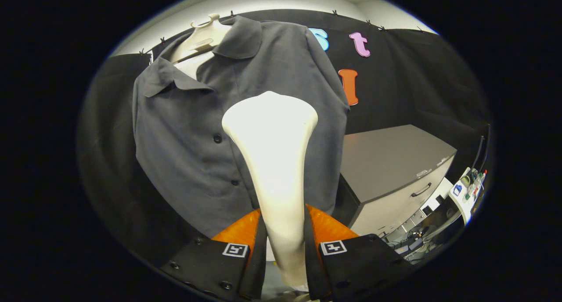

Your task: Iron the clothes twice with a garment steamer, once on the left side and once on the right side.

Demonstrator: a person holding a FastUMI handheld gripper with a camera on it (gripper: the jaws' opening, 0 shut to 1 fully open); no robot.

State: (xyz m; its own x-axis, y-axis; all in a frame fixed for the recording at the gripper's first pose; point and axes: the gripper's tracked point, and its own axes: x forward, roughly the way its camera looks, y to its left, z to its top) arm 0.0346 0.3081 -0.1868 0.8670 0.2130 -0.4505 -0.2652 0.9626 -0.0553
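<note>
A dark grey button-up shirt [184, 131] hangs on a white hanger [203, 36] in front of the booth's black wall. A white garment steamer [273, 144] stands upright between my fingers, its narrow handle pressed from both sides and its wide head raised in front of the shirt's middle, right of the button line. My gripper [283, 231] is shut on the steamer's handle. The steamer head hides part of the shirt's right half. Whether the head touches the cloth I cannot tell.
A grey cabinet [395, 161] with a drawer handle stands to the right of the shirt, close to its hem. Beyond it, low on the right, lie a white shelf with small items [470, 188] and some cables on the floor.
</note>
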